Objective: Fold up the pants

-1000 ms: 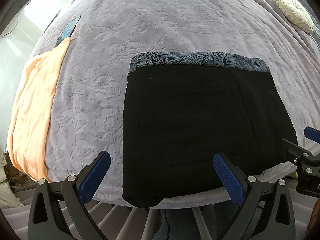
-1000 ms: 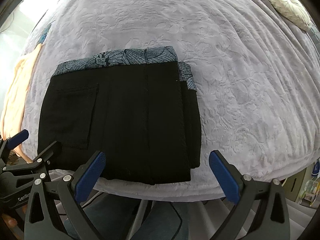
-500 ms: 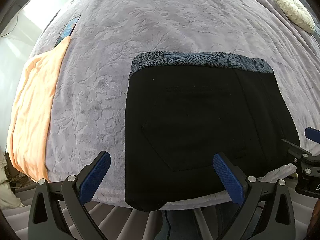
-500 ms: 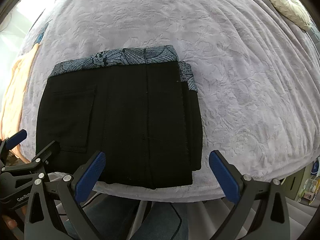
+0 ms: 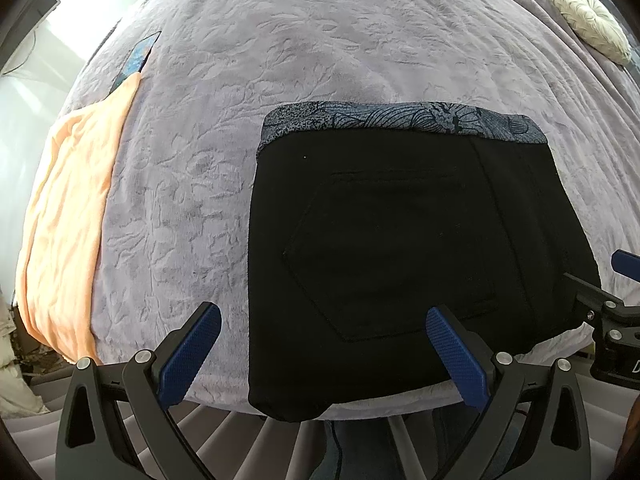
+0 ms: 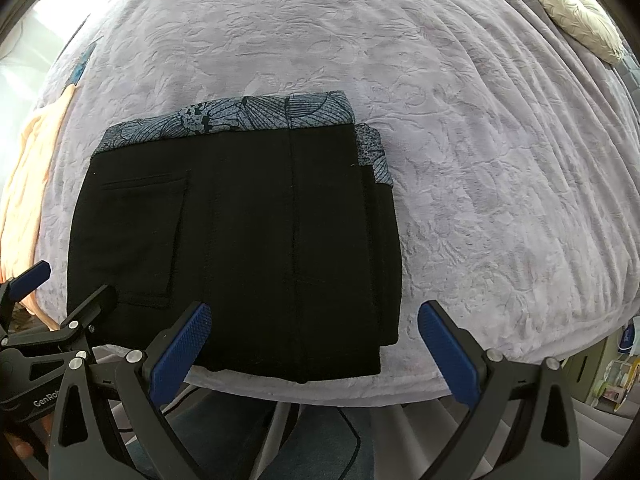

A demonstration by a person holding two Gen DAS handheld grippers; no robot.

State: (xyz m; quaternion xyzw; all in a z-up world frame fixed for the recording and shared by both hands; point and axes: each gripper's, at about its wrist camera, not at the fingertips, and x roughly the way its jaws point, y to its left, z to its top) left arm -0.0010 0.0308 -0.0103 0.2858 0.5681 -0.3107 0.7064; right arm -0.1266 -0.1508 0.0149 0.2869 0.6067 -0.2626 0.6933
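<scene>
- folded black pants (image 5: 400,248) sit flat on the lilac bedspread (image 5: 320,48)
- orange cloth (image 5: 68,216) off left, cream cushion (image 6: 576,8) far corner
- left gripper (image 5: 324,356) and right gripper (image 6: 316,352) both wide open, empty

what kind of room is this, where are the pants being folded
Most likely a bedroom: the folded black pants lie on a bed with a lilac embossed bedspread, a round cream cushion sits at its far end, and an orange garment lies alongside.
</scene>
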